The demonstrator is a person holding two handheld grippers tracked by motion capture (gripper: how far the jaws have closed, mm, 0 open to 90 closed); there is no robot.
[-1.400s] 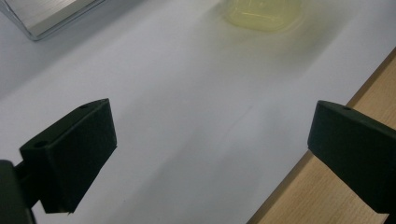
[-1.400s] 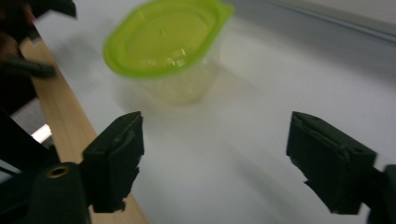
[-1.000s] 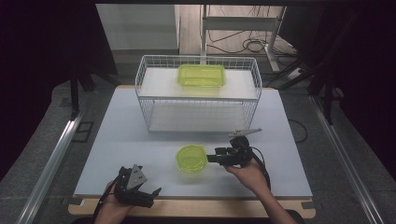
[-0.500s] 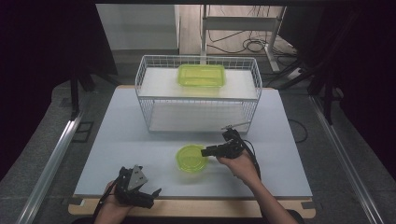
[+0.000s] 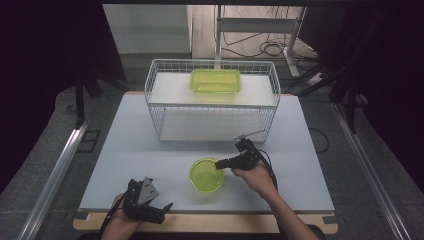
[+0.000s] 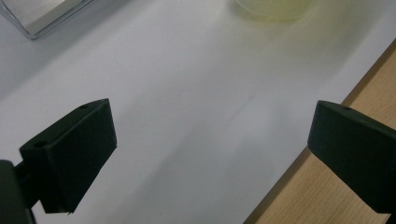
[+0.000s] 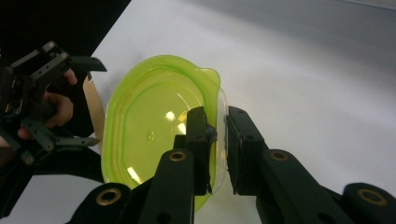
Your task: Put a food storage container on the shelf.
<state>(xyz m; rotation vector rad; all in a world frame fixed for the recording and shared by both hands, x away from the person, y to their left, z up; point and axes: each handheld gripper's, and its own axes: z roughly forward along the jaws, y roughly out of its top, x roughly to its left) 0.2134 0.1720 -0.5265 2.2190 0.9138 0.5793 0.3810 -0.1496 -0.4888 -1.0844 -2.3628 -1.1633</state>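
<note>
Now right claw (image 7: 217,133), jaws just closing, clamped on rim of green bowl (image 5: 206,174) on tabletop (image 5: 150,150) near front edge. Right gripper view shows pinch; high view shows left claw (image 5: 162,209) released, apart.

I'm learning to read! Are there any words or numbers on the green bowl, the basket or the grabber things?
None: no words, numbers or signs can be read anywhere.
Green bowl: plain see-through plastic.
Green container on the wire basket: plain.
Right hand-held gripper, left hand-held gripper: plain black, no labels.
</note>
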